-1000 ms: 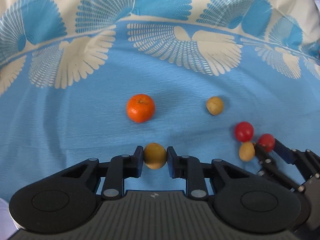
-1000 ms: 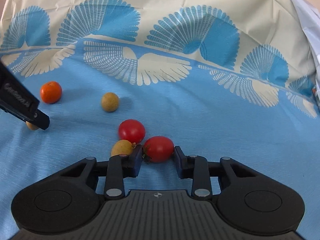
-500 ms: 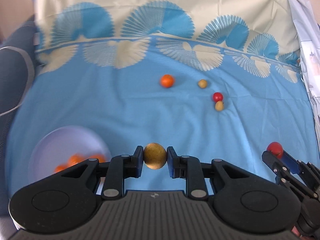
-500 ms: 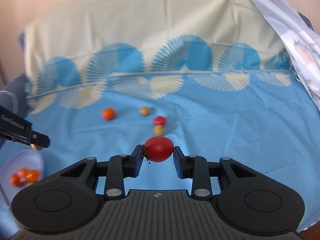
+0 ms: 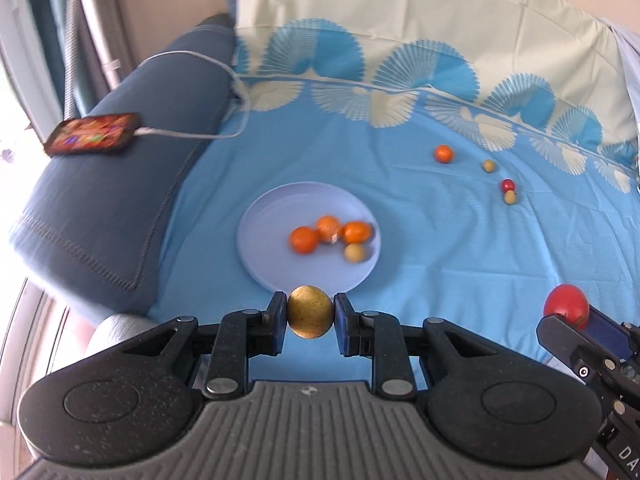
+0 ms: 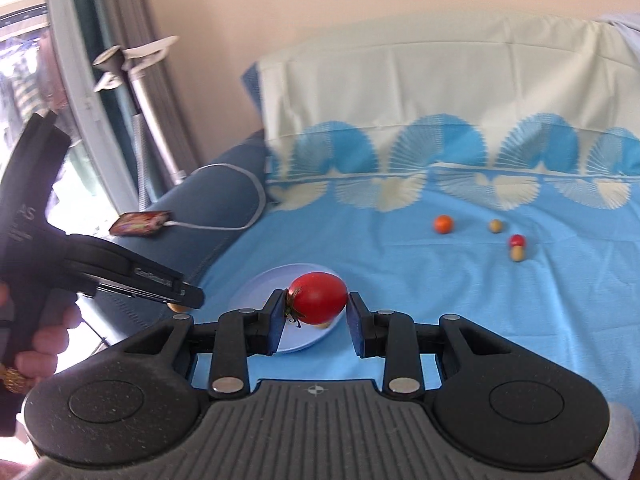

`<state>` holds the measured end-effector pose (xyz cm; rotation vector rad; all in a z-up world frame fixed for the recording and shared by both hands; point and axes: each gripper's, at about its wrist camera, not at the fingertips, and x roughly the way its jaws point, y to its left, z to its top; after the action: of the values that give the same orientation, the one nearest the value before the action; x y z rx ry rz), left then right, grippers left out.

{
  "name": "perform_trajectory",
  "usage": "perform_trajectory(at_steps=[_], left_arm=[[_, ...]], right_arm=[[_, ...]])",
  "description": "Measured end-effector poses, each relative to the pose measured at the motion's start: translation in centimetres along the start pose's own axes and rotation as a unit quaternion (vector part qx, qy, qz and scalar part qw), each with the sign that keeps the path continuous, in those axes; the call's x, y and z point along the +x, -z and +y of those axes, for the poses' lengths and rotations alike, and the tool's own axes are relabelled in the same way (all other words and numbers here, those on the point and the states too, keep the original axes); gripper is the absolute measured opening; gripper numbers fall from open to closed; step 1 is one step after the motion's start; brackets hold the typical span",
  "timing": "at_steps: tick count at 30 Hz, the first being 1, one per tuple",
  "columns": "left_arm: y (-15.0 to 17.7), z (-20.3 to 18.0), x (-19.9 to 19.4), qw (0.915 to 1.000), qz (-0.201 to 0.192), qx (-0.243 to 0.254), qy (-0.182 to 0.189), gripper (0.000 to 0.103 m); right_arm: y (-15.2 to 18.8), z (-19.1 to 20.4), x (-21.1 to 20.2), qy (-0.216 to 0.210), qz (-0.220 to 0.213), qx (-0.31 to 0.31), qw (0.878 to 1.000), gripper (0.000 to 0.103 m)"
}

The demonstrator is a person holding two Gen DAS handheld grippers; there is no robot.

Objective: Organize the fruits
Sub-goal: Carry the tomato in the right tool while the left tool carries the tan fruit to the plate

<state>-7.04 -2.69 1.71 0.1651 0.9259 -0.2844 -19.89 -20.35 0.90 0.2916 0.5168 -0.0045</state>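
Note:
My left gripper (image 5: pixel 310 318) is shut on a small yellow-brown fruit (image 5: pixel 310 316) and holds it in the air near the front rim of a pale blue plate (image 5: pixel 272 216). The plate holds three oranges (image 5: pixel 304 240) and one yellow-brown fruit (image 5: pixel 354 253). My right gripper (image 6: pixel 316 312) is shut on a red tomato (image 6: pixel 318 298), also seen in the left wrist view (image 5: pixel 567 309), in front of the plate (image 6: pixel 256 284). On the blue cloth far right lie an orange (image 5: pixel 443 153), a yellow-brown fruit (image 5: pixel 488 165), a red tomato (image 5: pixel 508 185) and another yellow-brown fruit (image 5: pixel 510 198).
A dark blue cushion (image 5: pixel 120 200) lies left of the plate with a phone (image 5: pixel 94 134) and white cable (image 5: pixel 192 132) on it. A window frame and metal pole (image 6: pixel 148 120) stand at the left. The cream cloth (image 6: pixel 440 88) rises behind.
Both grippers have pulled back and swung left with their fruits. The plate has come to the middle of the left wrist view and the loose fruits have moved to the far right.

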Motion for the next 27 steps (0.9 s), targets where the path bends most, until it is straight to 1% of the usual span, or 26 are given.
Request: perform_trajectory(at_steps=[3, 8, 15, 27], left_arm=[[1.8, 1.2, -1.5, 0.9999, -0.014, -0.009, -0.003, 0.027], [3.2, 2.3, -3.4, 0.9991, -0.033, -0.022, 0.012, 0.027], [3.6, 2.7, -4.7, 0.998, -0.052, -0.029, 0.023, 0.027], [3.6, 3.5, -4.6, 0.9975, -0.051, -0.04, 0.029, 0.027]], right_arm=[[0.6, 2.1, -0.8, -0.003, 0.0, -0.03, 1.0, 0.034], [0.9, 3.8, -2.2, 0.007, -0.006, -0.036, 0.999, 0.034], [1.3, 5.2, -3.6, 0.017, -0.017, -0.056, 0.998, 0.034], [1.5, 5.8, -3.7, 0.023, -0.017, -0.069, 0.997, 0.034]])
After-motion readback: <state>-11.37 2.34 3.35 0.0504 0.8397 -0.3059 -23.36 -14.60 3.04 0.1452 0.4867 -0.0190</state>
